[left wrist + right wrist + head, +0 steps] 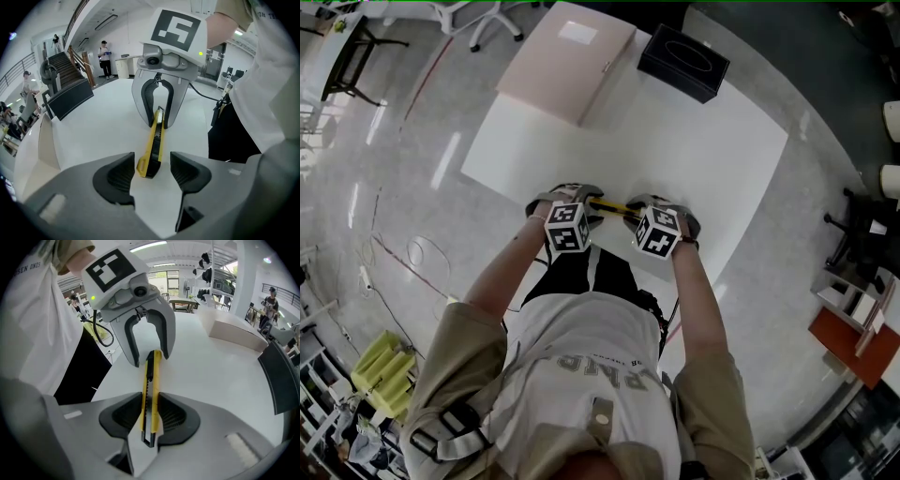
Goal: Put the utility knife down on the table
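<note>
A yellow and black utility knife [614, 207] spans the gap between my two grippers, just above the white table [712, 159] near its front edge. In the right gripper view, my right gripper [150, 416] is shut on one end of the knife [151, 390], its pads pressed on both sides. In the left gripper view, the other end of the knife [152, 150] lies between the jaws of my left gripper [149, 172], which stand open with a gap on each side. The two grippers face each other, both tilted steeply down.
A flat beige box [567, 66] lies at the table's far left corner and a black tissue box [684, 61] at the far edge. The person's body is close against the near edge. Chairs and shelving stand on the floor around.
</note>
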